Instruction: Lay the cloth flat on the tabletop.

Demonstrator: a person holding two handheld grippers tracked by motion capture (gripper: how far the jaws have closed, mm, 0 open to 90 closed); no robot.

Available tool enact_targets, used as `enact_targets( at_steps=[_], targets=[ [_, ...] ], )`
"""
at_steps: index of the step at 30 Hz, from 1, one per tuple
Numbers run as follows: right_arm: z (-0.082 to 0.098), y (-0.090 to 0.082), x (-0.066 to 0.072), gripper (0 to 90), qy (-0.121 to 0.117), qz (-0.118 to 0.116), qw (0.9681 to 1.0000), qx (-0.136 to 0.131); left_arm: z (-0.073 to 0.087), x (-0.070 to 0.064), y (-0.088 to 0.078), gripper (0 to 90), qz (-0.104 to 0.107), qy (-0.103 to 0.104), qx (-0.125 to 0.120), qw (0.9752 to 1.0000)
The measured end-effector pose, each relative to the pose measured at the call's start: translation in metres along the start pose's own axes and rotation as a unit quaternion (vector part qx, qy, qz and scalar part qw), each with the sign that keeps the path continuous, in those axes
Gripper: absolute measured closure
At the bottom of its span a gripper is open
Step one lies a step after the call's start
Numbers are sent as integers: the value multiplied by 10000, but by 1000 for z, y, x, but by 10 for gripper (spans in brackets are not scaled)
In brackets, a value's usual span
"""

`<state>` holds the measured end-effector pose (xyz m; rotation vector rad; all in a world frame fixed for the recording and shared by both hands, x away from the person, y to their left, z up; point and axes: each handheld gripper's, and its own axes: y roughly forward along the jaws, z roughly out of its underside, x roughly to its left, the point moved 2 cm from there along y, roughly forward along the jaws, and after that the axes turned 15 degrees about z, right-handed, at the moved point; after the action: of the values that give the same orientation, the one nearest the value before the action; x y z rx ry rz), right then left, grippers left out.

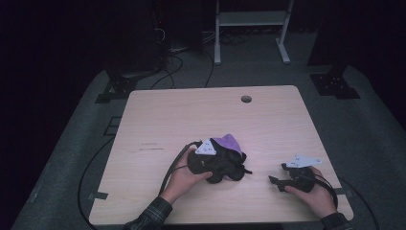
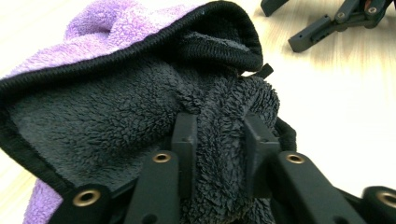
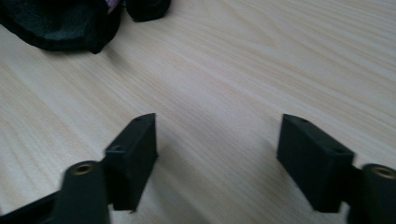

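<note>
A fleece cloth (image 1: 229,143), purple on one side and black on the other, lies bunched near the middle of the wooden table (image 1: 191,110). My left gripper (image 1: 228,168) reaches into it from the left, held in a hand. In the left gripper view the cloth (image 2: 116,107) folds over the jaws, and my left gripper (image 2: 219,123) is shut on a ridge of the black fleece. My right gripper (image 1: 278,173) rests low over bare wood to the right of the cloth, a gap away. In its own view my right gripper (image 3: 217,135) is open and holds nothing, with the cloth (image 3: 60,23) at the top left.
A round cable hole (image 1: 246,99) sits near the table's far edge. Beyond the table stand a white metal frame (image 1: 251,19), loose cables (image 1: 172,62) on the floor and black stand bases (image 1: 335,84). The right gripper's jaws (image 2: 327,23) show at the top of the left gripper view.
</note>
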<state>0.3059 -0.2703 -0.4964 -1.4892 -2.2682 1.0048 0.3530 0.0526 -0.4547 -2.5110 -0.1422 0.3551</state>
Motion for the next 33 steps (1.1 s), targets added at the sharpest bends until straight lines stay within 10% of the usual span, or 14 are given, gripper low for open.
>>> enact_targets(
  at_steps=[9, 21, 33],
  targets=[
    [-27, -18, 11, 445, 176, -392, 9974, -586, 7, 1, -38, 479, -237, -216, -468, 9984],
    [-55, -19, 36, 536, 67, -961, 9915, -875, 38, 19, -75, 412, -951, -461, -181, 9942],
    [-87, -13, 80, 580, -344, -1481, 9818, -1137, 52, 25, -68, 402, -818, -431, 111, 9957]
  ],
)
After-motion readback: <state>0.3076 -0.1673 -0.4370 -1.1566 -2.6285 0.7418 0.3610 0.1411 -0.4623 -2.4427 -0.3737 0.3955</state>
